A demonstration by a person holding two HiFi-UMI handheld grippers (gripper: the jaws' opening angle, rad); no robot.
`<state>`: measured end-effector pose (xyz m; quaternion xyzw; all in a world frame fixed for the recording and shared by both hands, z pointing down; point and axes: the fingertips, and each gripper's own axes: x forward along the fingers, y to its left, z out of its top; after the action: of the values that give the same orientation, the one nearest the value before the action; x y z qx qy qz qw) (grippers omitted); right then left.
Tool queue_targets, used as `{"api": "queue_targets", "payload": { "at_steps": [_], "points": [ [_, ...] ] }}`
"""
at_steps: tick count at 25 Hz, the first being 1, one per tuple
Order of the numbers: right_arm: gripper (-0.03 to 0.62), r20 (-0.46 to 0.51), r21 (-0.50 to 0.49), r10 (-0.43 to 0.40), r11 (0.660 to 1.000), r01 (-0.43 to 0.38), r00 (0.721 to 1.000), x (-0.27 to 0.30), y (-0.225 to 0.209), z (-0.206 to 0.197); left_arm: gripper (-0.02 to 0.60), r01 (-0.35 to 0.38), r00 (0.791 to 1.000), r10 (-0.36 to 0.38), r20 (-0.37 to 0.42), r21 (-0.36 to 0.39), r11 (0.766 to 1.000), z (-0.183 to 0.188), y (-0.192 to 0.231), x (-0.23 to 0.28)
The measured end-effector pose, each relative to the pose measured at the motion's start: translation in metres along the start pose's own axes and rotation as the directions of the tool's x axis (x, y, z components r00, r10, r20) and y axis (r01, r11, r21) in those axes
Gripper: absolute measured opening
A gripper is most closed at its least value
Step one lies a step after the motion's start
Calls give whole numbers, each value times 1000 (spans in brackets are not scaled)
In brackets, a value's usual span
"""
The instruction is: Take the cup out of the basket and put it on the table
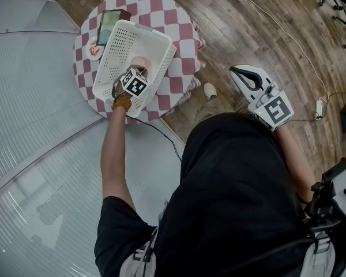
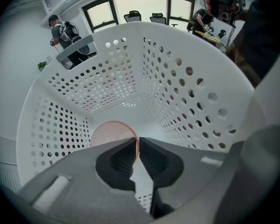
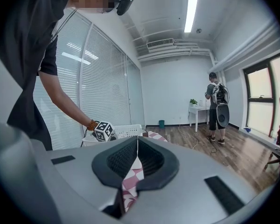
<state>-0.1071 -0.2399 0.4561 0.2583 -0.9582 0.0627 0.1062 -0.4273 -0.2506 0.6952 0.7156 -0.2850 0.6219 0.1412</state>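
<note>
A person in a black shirt holds the right gripper [image 3: 137,141] out to the side above the wooden floor [image 1: 248,33], its jaws pressed together on nothing. The left arm stretches forward, lowering the left gripper [image 2: 136,143] into a white perforated basket [image 1: 120,44]. There its jaws are nipped onto the rim of a pink cup [image 2: 109,132] that is still inside the basket. The basket sits on a round worktop [image 1: 181,22] under a red-and-white checked cloth, with a dark flat object [image 1: 111,22] just beside its far end.
</note>
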Motion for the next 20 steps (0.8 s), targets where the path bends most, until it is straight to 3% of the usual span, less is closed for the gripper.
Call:
{"api": "queue_targets", "payload": {
  "at_steps": [12, 20],
  "points": [
    [12, 6, -1, 45, 999, -45, 999, 10, -3, 4, 25, -34, 999, 34, 33, -18, 999, 13, 3, -25],
    [12, -4, -22, 57, 998, -57, 998, 14, 11, 6, 25, -46, 993, 56, 106, -88, 995, 20, 3, -47]
  ]
}}
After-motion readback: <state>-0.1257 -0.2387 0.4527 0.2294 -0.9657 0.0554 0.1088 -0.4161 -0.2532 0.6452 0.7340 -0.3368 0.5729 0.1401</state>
